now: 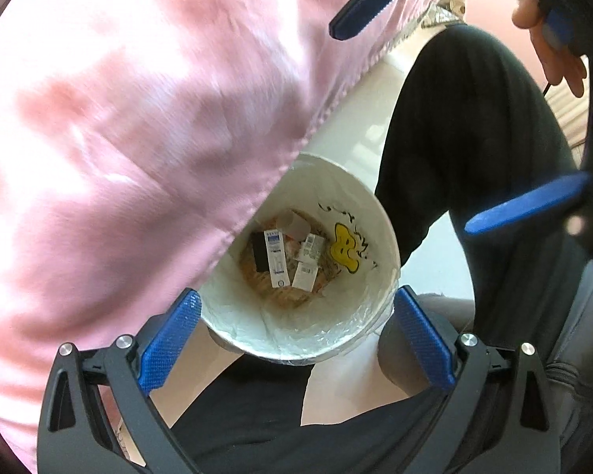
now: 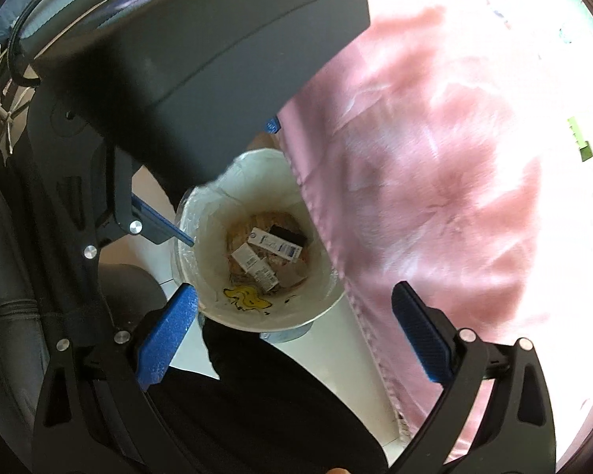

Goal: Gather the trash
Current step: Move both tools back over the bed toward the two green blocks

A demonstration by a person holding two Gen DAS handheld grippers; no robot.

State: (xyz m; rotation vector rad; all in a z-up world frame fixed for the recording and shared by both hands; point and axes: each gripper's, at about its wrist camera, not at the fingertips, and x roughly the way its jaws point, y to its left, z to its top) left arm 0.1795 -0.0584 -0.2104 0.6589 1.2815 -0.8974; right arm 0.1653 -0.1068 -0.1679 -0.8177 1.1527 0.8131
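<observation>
**Both claws wide over the bin**

A big pink cloth [image 1: 138,126] fills much of the view, its hem draped over one side of the white trash bin [image 1: 375,316] that stands on the pale floor [image 1: 359,126]. Next, a dark trouser leg [image 1: 474,126] beside the bin. The bin is lined with a clear bag, and a yellow cartoon print [image 1: 346,249] shows on its wall. The left claw [image 1: 296,337] hangs above the rim, jaws spread wide, nothing between them. The right claw [image 2: 296,339] is just as wide and empty. Down at the bottom lie the small boxes [image 1: 278,256], white and black, on crumpled wrappers.
</observation>
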